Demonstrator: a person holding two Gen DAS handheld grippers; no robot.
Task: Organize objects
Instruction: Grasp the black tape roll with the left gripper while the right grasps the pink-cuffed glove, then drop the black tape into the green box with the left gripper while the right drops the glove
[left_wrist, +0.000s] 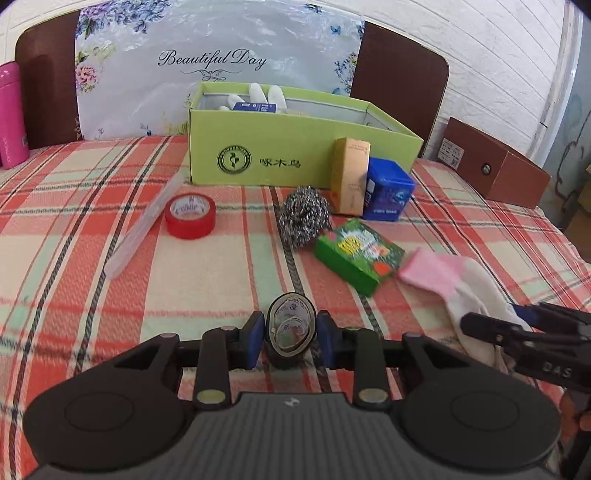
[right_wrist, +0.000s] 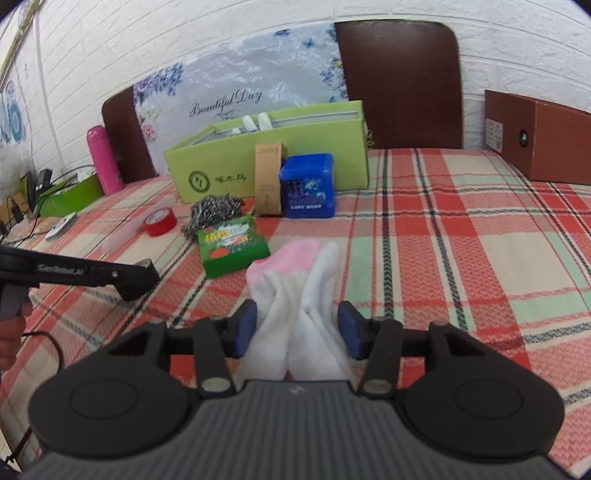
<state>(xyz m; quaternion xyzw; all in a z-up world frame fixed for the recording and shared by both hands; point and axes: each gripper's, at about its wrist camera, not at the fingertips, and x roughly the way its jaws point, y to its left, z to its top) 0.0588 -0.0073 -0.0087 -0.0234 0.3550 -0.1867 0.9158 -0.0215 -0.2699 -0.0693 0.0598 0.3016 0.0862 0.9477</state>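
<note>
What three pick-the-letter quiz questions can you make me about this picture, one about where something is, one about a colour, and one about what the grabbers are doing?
1. Where does the shiny steel-wool scrubber lie?
A. inside the light green cardboard box
B. on the checked cloth in front of that box
C. on the pink bottle

2. What colour is the tape roll lying flat on the cloth?
A. red
B. yellow
C. purple

3. What is the left gripper doing?
A. hanging with nothing in it
B. squeezing a small dark tape roll
C. holding a sock

Answers:
1 B: the scrubber sits on the checked cloth, before the light green cardboard box.
2 A: its band is plainly red.
3 B: the small dark tape roll is pressed between its blue fingers; the pink and white socks lie between the right gripper's open fingers.
</note>
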